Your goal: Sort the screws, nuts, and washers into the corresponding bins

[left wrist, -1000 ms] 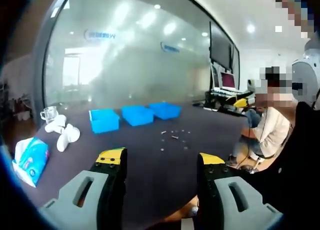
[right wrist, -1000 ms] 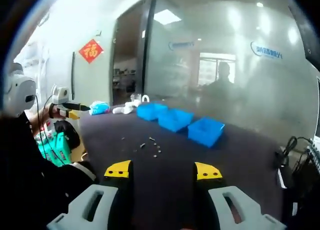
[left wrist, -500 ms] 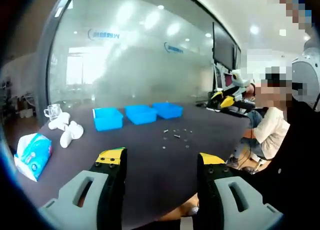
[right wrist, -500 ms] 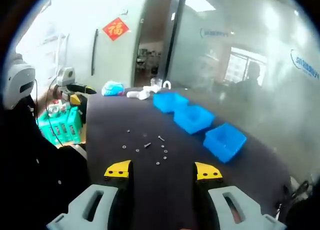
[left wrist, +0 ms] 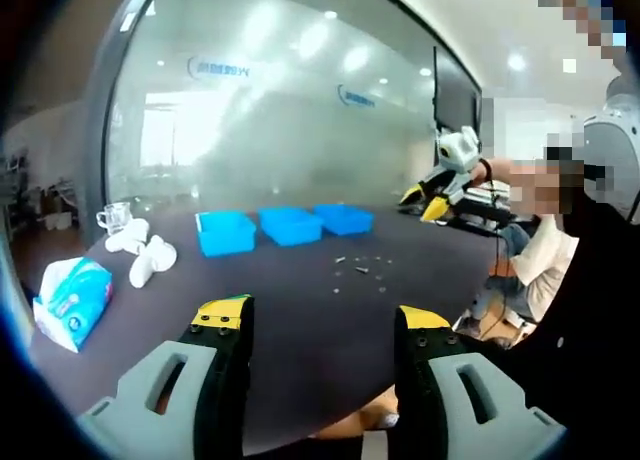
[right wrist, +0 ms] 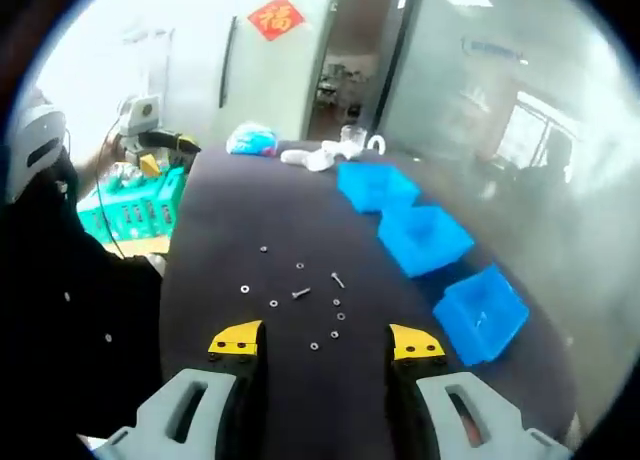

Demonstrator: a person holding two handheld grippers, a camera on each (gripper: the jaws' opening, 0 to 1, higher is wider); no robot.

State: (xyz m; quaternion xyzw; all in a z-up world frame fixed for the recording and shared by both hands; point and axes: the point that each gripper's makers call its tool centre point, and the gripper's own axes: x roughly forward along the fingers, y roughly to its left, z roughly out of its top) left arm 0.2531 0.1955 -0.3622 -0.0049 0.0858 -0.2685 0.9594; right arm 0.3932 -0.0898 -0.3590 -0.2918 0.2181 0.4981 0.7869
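Screws, nuts and washers [right wrist: 300, 298] lie scattered loose on the dark table [right wrist: 230, 210], a small cluster just ahead of the right gripper [right wrist: 325, 342]; in the left gripper view the same scatter [left wrist: 360, 270] sits farther off, toward the right of the tabletop. Which piece is a nut and which a washer is too small to tell, though two longer ones read as screws. Beyond the scatter, three blue bins [right wrist: 425, 235] stand in a row, well apart from the parts and apparently unfilled, so the sorting looks not yet begun.

The right gripper hangs above the near edge of the cluster, its fingers [right wrist: 236, 340] spread apart with nothing between them. The left gripper [left wrist: 320, 320] is held back over the near part of the table, fingers [left wrist: 222, 313] likewise parted and holding nothing.

This seems to be the approach step. The next move likely calls for lowering the right gripper onto one piece, closing on it squarely so so small a part does not skid, then carrying it to the matching bin.

At the far end lie a tissue pack [left wrist: 68, 298] and some white cups [left wrist: 145, 258].
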